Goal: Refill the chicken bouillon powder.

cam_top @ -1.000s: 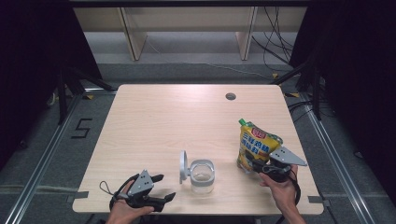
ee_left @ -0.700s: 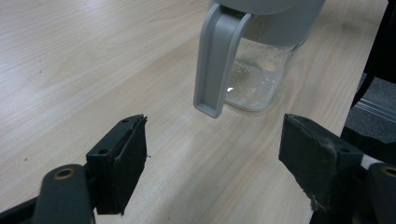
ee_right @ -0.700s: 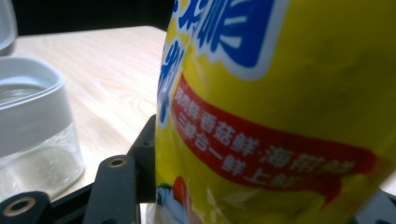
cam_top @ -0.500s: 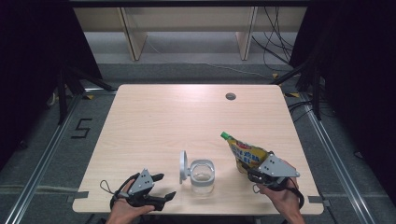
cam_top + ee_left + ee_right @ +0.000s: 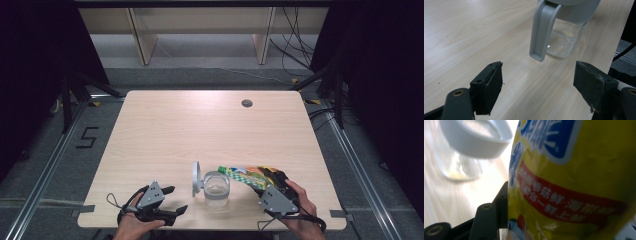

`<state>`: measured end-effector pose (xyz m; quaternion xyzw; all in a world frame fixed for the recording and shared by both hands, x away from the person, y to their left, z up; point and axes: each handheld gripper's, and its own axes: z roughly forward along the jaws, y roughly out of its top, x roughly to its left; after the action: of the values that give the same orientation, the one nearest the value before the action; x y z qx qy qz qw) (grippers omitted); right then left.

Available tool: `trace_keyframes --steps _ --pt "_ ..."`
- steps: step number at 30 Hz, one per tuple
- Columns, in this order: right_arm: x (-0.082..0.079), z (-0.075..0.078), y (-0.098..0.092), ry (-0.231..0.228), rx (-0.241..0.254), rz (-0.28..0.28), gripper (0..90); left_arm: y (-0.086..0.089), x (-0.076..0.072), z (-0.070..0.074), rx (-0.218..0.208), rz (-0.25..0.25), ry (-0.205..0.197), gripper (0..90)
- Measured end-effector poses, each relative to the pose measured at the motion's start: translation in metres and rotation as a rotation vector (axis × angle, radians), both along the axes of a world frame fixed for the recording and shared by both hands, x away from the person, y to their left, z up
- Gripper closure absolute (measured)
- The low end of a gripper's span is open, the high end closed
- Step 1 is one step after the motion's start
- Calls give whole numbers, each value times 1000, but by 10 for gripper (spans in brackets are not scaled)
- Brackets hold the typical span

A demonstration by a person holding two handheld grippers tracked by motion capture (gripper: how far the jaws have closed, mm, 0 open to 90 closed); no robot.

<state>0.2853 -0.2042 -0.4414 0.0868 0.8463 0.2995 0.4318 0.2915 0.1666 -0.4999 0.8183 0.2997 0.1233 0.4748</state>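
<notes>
A clear glass jar (image 5: 217,188) with a grey hinged lid (image 5: 196,177) standing open sits near the table's front edge; a thin layer of pale powder lies at its bottom (image 5: 564,42). My right gripper (image 5: 270,181) is shut on a yellow printed pouch (image 5: 247,175), tipped over sideways with its top end above the jar's mouth. In the right gripper view the pouch (image 5: 574,177) is pressed against the left jaw, with the jar's white rim (image 5: 476,137) just beyond. My left gripper (image 5: 172,200) rests open on the table left of the jar, and nothing lies between its pads (image 5: 490,87).
The light wooden table (image 5: 200,130) has a round cable hole (image 5: 246,103) at the far right. Its front edge runs just below both hands. Shelf legs and cables stand on the floor beyond the far edge.
My right gripper has carried the pouch left toward the jar and tipped it from upright to nearly level over the jar's mouth. The left gripper has stayed put.
</notes>
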Motion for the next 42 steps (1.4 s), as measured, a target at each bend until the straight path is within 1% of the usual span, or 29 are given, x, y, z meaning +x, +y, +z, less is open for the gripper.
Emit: trace_keyframes --steps 1,2,4,5,6,7,9,10,12,14,16,18,20,21,22,23,24,25,26,28,30,31,32,34,35,39,40,41,42 --pt "-1 0 2 -5 -22 5 458 0 0 0 -1 1 -1 226" --pt "0 0 4 -33 -58 25 459 0 0 0 0 0 -1 226" --pt "-3 -2 7 -20 -66 8 460 0 0 0 3 -1 -9 226" --pt "-3 -2 9 -60 -112 14 460 0 -1 0 9 2 -11 226" --pt "-5 -3 10 -65 -126 -3 460 0 0 0 11 0 -13 226" --pt "-3 -3 11 -81 -157 21 460 0 0 0 5 -4 -11 226" --pt "-4 -1 13 -112 -202 35 460 0 0 -1 1 -1 -3 226" --pt "-5 -1 13 -105 -197 18 460 1 0 0 3 -3 0 226" --pt "-8 -2 16 -131 -239 0 460 1 0 -1 -3 -3 0 226" --pt "-8 -2 17 -167 -302 4 461 0 0 -2 -11 6 -3 226" --pt "-9 -3 18 -174 -325 0 461 0 2 -2 -4 0 -1 226" --pt "-8 -4 18 -179 -340 -1 461 0 2 -2 21 -2 1 226" --pt "-9 -4 19 -198 -375 -2 461 -3 2 -4 -14 -2 -9 226" --pt "-9 -4 20 -213 -397 -2 461 -3 2 -4 -17 3 -5 226" --pt "-10 -4 21 -224 -423 -11 461 -1 2 -2 7 -5 -2 226" --pt "-10 -4 22 -233 -433 1 461 -1 2 -2 15 -2 1 226" --pt "-7 1 25 -279 -508 59 461 -1 2 -3 0 -6 4 226" --pt "-10 -3 24 -257 -480 12 463 0 2 -2 3 -8 -2 226" --pt "-10 -5 26 -256 -457 23 464 0 3 -2 4 -10 -11 225" --pt "-10 -4 28 -289 -503 33 465 0 3 -3 5 -17 -20 226" --pt "-12 -3 31 -305 -529 31 465 0 3 -3 4 -16 -19 226" --pt "-11 -3 31 -302 -531 39 466 0 3 -2 16 -22 -14 226" --pt "-12 -4 32 -298 -528 33 466 0 3 -2 11 -18 -20 226" --pt "-13 -4 33 -321 -562 31 467 1 3 -2 16 -16 -18 226" --pt "-13 -5 33 -320 -558 22 467 1 3 -2 20 -12 -18 226" --pt "-12 0 38 -378 -645 56 468 1 3 -2 17 -14 -17 225" --pt "-14 -4 37 -350 -628 28 468 1 3 -2 19 -12 -16 226" --pt "-13 -3 38 -395 -653 50 468 1 3 -2 20 -13 -17 226" --pt "-13 -3 38 -399 -664 61 468 1 3 -2 16 -15 -20 226"
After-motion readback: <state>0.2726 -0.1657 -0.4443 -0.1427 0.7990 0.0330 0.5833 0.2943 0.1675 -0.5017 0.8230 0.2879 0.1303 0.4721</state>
